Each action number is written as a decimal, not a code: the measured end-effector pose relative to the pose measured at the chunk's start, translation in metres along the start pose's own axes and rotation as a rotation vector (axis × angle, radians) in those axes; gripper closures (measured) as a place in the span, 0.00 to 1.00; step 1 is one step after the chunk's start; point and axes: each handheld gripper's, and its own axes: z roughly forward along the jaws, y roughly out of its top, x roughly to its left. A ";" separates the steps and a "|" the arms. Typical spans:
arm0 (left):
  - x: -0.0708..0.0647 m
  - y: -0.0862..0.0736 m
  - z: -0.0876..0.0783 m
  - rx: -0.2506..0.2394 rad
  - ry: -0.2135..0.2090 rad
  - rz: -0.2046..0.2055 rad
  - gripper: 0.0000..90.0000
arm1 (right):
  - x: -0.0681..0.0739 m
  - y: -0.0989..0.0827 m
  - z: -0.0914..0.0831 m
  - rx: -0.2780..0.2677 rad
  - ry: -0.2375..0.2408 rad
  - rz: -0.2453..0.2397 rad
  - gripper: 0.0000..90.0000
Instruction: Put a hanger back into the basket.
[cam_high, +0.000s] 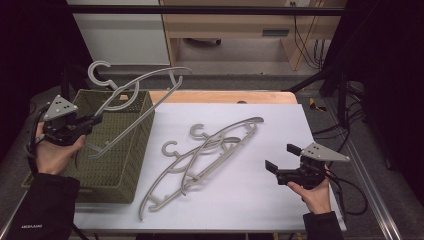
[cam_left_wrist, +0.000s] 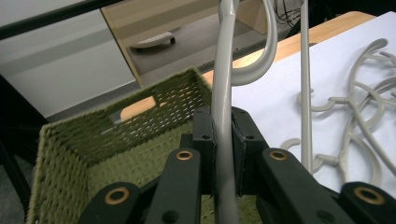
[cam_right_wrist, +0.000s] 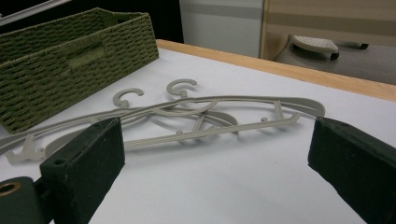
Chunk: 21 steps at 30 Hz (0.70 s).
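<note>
A grey plastic hanger (cam_high: 150, 75) hangs tilted over the green woven basket (cam_high: 137, 155), its hook up at the back left. My left gripper (cam_high: 97, 120) is shut on one of its bars; in the left gripper view the bar (cam_left_wrist: 223, 93) runs upright between the closed jaws of the left gripper (cam_left_wrist: 223, 140). Two more grey hangers (cam_high: 235, 129) lie overlapping on the white mat (cam_high: 260, 200). At the mat's right my right gripper (cam_high: 282, 157) is open. The right gripper (cam_right_wrist: 217, 172) faces those hangers (cam_right_wrist: 219, 99) with nothing between its pads.
The basket (cam_left_wrist: 70, 154) stands at the table's left side, its inside bare where visible. A wooden table edge (cam_high: 225, 96) borders the mat at the back. Cabinets and cables are beyond the table. The basket (cam_right_wrist: 70, 60) lies left of the flat hangers in the right gripper view.
</note>
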 end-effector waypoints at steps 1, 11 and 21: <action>0.004 -0.002 0.000 0.007 0.006 0.003 0.91 | 0.000 0.000 0.000 0.000 -0.002 -0.001 0.04; 0.045 -0.031 -0.002 0.064 0.052 -0.016 0.91 | 0.000 -0.001 0.002 0.014 0.005 -0.015 0.05; 0.071 -0.059 -0.006 0.100 0.087 -0.052 0.91 | 0.000 -0.001 0.004 0.017 0.004 -0.013 0.05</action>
